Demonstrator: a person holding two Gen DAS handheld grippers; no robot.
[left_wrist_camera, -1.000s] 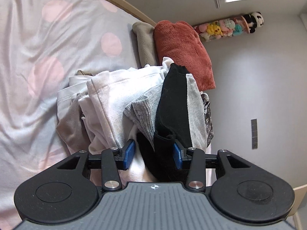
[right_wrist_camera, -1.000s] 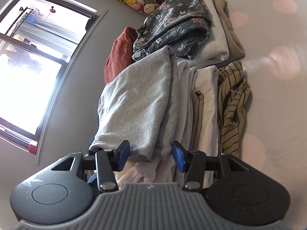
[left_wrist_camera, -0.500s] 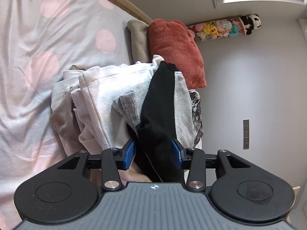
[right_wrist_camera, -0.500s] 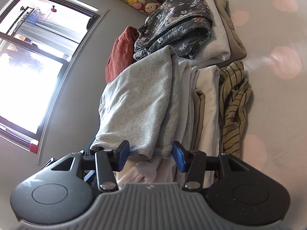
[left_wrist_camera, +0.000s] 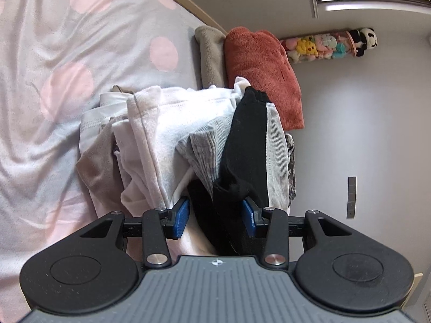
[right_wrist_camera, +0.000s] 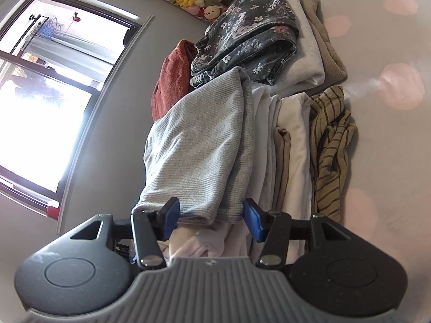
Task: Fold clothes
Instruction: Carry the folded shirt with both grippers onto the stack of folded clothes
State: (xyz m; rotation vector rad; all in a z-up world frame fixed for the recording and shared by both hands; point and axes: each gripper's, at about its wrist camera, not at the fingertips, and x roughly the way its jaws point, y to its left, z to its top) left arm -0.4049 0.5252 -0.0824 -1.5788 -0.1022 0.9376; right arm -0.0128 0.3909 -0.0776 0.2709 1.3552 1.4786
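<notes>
A heap of clothes lies on the bed. In the left wrist view a black garment (left_wrist_camera: pixel 247 145) drapes over its top, beside a grey ribbed piece (left_wrist_camera: pixel 204 148) and pale pink-white clothes (left_wrist_camera: pixel 161 134). My left gripper (left_wrist_camera: pixel 215 214) is open, and the black garment's near end hangs between its blue pads, against the right one. In the right wrist view a light grey ribbed garment (right_wrist_camera: pixel 199 145) tops the heap. My right gripper (right_wrist_camera: pixel 211 216) is open, its pads on either side of that garment's near edge. A pink-white garment (right_wrist_camera: pixel 199 245) bunches just under the fingers.
A rust-red towel (left_wrist_camera: pixel 264 67) and a beige blanket (left_wrist_camera: pixel 210 56) lie beyond the heap by the wall. A folded stack topped by dark floral cloth (right_wrist_camera: pixel 250 32) and a striped olive garment (right_wrist_camera: pixel 331 148) sit alongside. The pink-dotted sheet (left_wrist_camera: pixel 67 67) spreads to the left.
The left gripper shifted sideways over the heap and back, and the black garment's end now sits further in between its pads. The right gripper has barely moved.
</notes>
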